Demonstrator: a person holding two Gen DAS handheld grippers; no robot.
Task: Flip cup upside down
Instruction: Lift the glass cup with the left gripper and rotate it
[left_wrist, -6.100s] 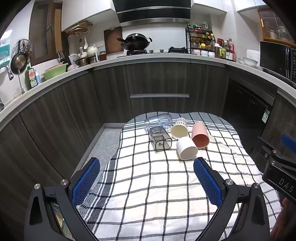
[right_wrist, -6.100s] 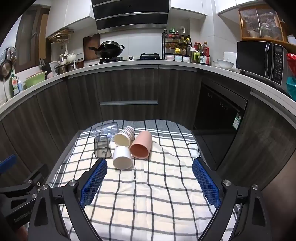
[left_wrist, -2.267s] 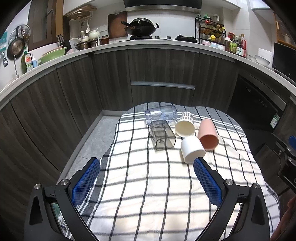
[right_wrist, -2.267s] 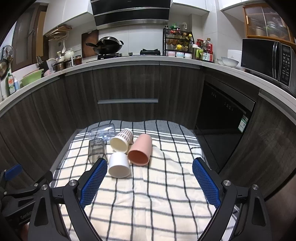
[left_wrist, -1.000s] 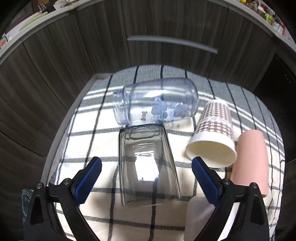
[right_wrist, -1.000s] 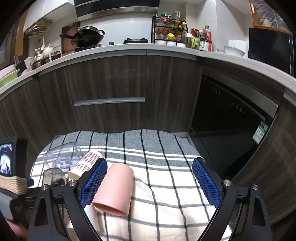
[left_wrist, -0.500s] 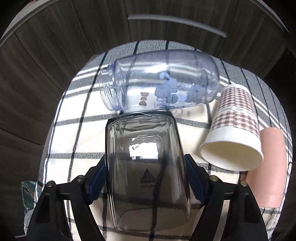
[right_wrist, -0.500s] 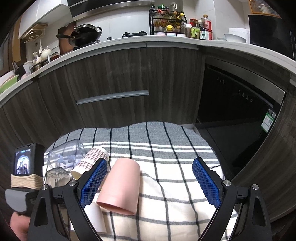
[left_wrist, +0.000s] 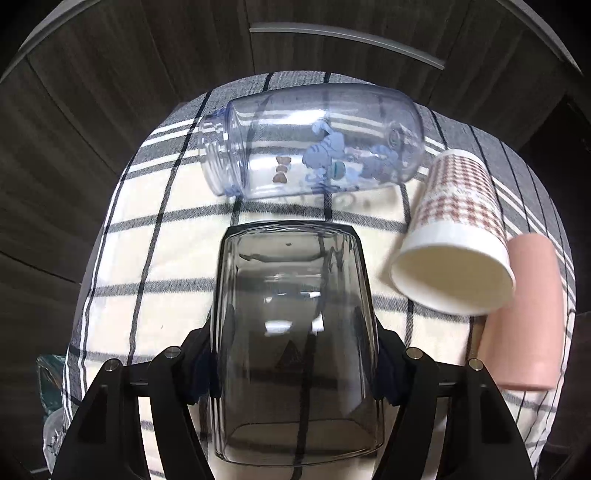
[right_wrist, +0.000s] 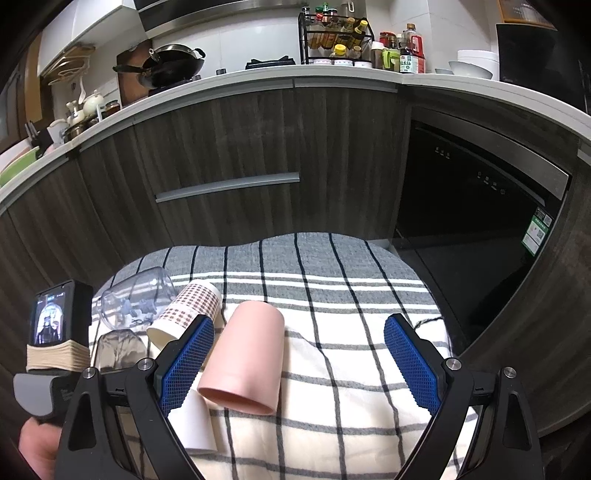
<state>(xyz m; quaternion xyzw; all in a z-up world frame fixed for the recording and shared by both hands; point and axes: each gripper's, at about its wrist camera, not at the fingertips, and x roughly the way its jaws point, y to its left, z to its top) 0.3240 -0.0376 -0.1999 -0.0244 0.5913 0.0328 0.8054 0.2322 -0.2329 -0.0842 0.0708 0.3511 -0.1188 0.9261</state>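
Observation:
A smoky grey clear cup (left_wrist: 293, 325) lies on its side on the checked cloth (left_wrist: 155, 229), mouth toward the camera. My left gripper (left_wrist: 294, 363) is shut on it, one finger pressed on each side wall. The same cup shows in the right wrist view (right_wrist: 116, 349) beside the left gripper's body. My right gripper (right_wrist: 299, 354) is open and empty, held above the cloth with the pink cup (right_wrist: 247, 356) lying just inside its left finger.
A clear printed jar (left_wrist: 314, 142) lies on its side behind the grey cup. A checked paper cup (left_wrist: 456, 236) and the pink cup (left_wrist: 528, 317) lie to the right. A white cup (right_wrist: 197, 421) lies near the right gripper's left finger. Dark cabinets (right_wrist: 236, 147) stand behind the table.
My left gripper has moved forward over the grey cup and its fingers have closed onto the cup's sides. The right gripper has stayed open and shifted only slightly.

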